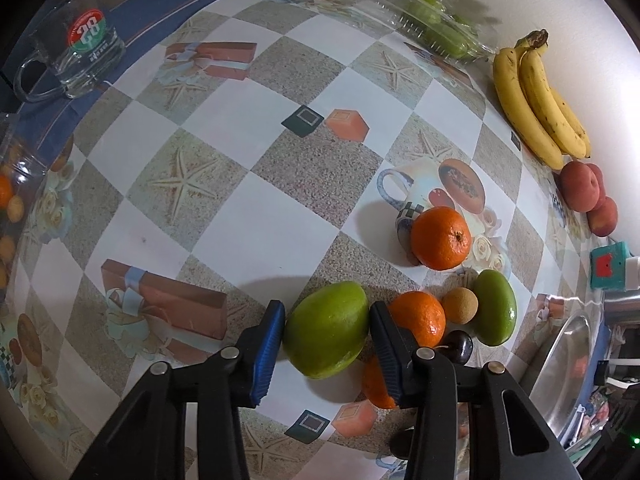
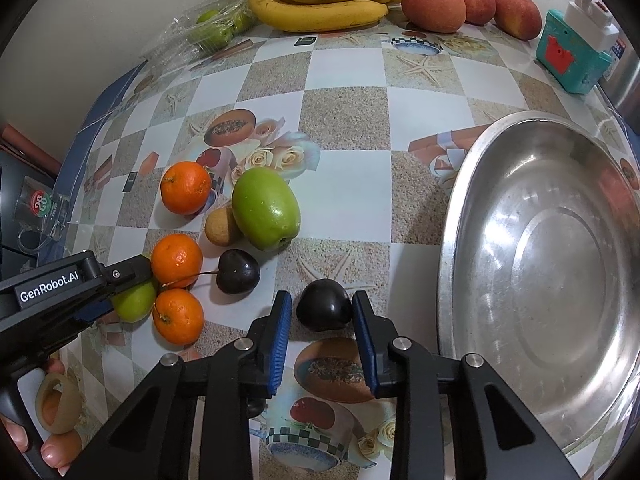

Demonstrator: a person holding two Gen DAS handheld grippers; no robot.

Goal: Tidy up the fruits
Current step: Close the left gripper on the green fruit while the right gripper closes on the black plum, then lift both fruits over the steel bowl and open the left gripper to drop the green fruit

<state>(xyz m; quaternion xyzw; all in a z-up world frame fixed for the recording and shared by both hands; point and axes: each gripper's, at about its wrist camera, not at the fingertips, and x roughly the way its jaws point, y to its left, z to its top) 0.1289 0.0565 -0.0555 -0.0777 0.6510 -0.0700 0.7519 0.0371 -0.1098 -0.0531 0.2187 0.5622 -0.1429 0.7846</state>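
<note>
Two pairs of tongs are at work at once. The left tongs are closed on a green fruit, both blue pads against its sides, low on the worktop. The right tongs stand narrow around a dark plum; the right pad meets it, while a thin gap seems to remain at the left pad, so I judge this grip not quite made.

To do the step well, the right tongs likely need a touch more closing, gently, since a ripe plum bruises and a round one can squirt out. Lifting straight up before swinging across to the steel bowl, which lies just right of the plum, should clear its raised rim.

For the left tongs the crowd is the worry. An orange touches the right pad's outer side, another orange sits underneath it, and a dark cherry with its stem lies close behind. Pulling the green fruit sideways may set these rolling, so a vertical lift looks safer.

Further off lie a third orange, a second green fruit, a small tan ball, bananas and peaches along the wall, none in the way.
</note>
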